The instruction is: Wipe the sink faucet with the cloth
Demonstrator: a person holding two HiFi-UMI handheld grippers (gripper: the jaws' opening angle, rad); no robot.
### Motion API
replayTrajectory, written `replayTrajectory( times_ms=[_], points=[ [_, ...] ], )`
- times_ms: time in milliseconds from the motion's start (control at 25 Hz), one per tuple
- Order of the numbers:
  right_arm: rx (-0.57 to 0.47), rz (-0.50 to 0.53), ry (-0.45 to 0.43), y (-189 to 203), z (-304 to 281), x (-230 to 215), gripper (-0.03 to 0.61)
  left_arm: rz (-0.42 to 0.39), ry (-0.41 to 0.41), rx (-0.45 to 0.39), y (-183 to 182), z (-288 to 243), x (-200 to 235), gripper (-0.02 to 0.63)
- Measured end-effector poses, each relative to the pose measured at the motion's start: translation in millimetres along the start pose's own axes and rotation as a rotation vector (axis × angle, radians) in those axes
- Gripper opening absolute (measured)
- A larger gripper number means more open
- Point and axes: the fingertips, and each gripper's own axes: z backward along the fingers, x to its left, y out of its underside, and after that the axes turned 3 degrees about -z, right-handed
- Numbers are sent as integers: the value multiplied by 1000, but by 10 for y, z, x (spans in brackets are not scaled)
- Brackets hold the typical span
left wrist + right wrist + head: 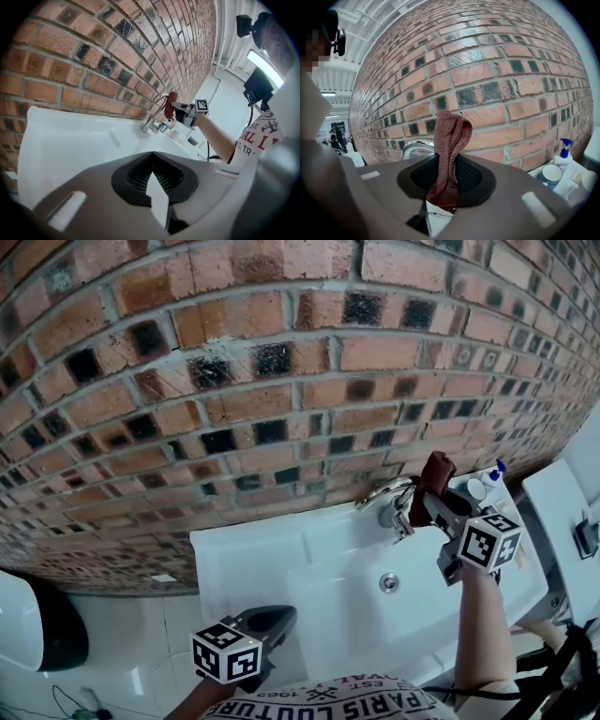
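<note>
— Left tool (277, 620) first: low, close to the body, jaws pressed together on themselves, near the front left corner of the sink (253, 563).

— And past it?

— White basin, with a round drain (388, 583) roughly mid-bowl.

— Then the right tool (433, 505)?

— Held up over the back of the basin, clamped on the cloth (437, 472). Reddish-brown knit, pinched at its lower end, standing up out of the jaws in a folded loop.

— Touching the faucet (389, 495)?

— Just beside it, at the right of the chrome spout. Contact not clear from either view.

— Anything farther along?

— On the sink ledge to the right, a white cup (552, 174) and a spray bottle (565, 152) with a blue top, side by side.

— And behind?

— Brick wall (281, 381), red-brown with dark inset squares, rising straight from the back of the sink.
</note>
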Motion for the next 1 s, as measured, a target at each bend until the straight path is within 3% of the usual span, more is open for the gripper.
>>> replayTrajectory(
  times_ms=[680, 1000],
  points=[
    [106, -110, 78, 772, -318, -408, 92, 25, -16, 37, 83, -167, 93, 6],
    [109, -114, 80, 838, -360, -421, 92, 28, -21, 44, 108, -174, 98, 6]
  ],
)
